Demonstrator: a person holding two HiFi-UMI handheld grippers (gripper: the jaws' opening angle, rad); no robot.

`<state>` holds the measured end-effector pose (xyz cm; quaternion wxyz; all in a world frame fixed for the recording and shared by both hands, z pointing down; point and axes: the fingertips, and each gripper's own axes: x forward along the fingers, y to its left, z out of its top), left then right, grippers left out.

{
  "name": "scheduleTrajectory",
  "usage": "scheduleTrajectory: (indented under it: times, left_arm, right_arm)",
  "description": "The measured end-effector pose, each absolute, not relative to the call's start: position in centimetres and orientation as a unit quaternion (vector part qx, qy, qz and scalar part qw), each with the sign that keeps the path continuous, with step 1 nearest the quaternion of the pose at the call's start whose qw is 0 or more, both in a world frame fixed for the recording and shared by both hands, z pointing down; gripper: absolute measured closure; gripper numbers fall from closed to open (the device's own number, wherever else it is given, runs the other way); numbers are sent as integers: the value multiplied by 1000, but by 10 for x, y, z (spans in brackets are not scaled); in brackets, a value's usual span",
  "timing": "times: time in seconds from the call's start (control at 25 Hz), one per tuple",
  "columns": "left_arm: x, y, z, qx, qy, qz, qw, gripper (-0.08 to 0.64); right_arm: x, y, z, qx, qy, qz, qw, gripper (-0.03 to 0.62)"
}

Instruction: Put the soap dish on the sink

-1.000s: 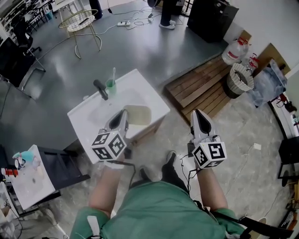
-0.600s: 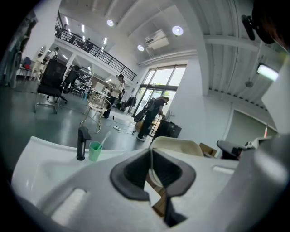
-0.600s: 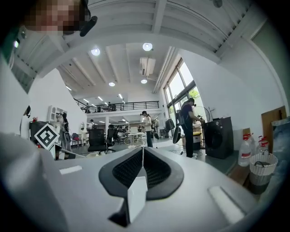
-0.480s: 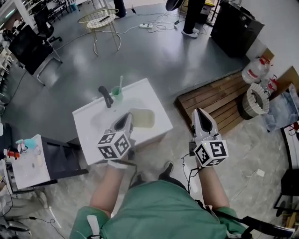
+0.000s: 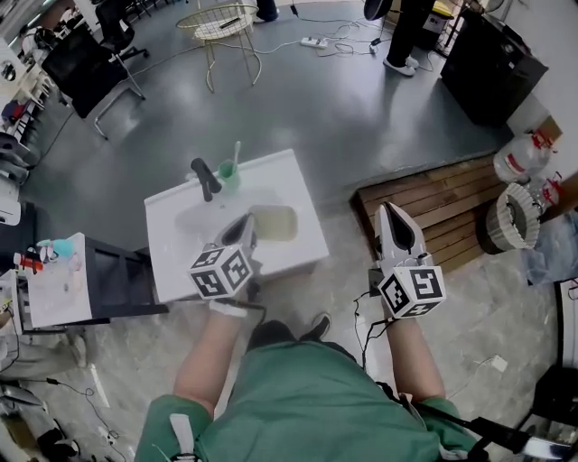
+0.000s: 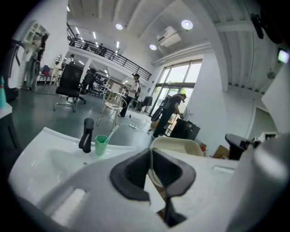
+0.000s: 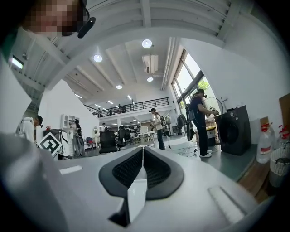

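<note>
A cream soap dish [image 5: 274, 223] hangs over the front right part of the white sink [image 5: 302, 185]. My left gripper [image 5: 242, 226] is shut on the dish's near rim. In the left gripper view the dish [image 6: 181, 146] shows just past the left gripper [image 6: 151, 152], whose jaws are pressed together. A black tap [image 5: 206, 178] and a green cup [image 5: 228, 176] with a toothbrush stand at the sink's back edge; both the tap [image 6: 86, 134] and the cup [image 6: 101, 145] also show in the left gripper view. To the right of the sink my right gripper [image 5: 390, 212] is held above the floor, shut and empty; in its own view the right gripper [image 7: 143, 154] shows its jaws touching.
A wooden pallet [image 5: 433, 212] lies on the floor right of the sink, with a woven basket [image 5: 510, 217] and a water jug [image 5: 522, 158] beyond it. A low side table [image 5: 54, 289] with small items stands at the left. A wire table [image 5: 221, 23] and people stand farther back.
The head camera has shifted, so the sink and floor sit lower and more to the right in view. Both grippers keep their places; the dish stays held over the sink.
</note>
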<state>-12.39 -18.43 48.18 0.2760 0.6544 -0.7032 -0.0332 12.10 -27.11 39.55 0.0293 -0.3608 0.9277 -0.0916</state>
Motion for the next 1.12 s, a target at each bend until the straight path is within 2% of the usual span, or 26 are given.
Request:
scheduleTrajectory:
  times: [0.44, 1.12]
  left_arm:
    - [-148, -235, 539, 627, -710, -26, 319, 546]
    - [-198, -326, 666, 587, -692, -24, 420, 545]
  right_arm:
    - [101, -327, 438, -360, 925, -122, 0, 583]
    - [43, -403, 506, -386, 906, -150, -87, 583]
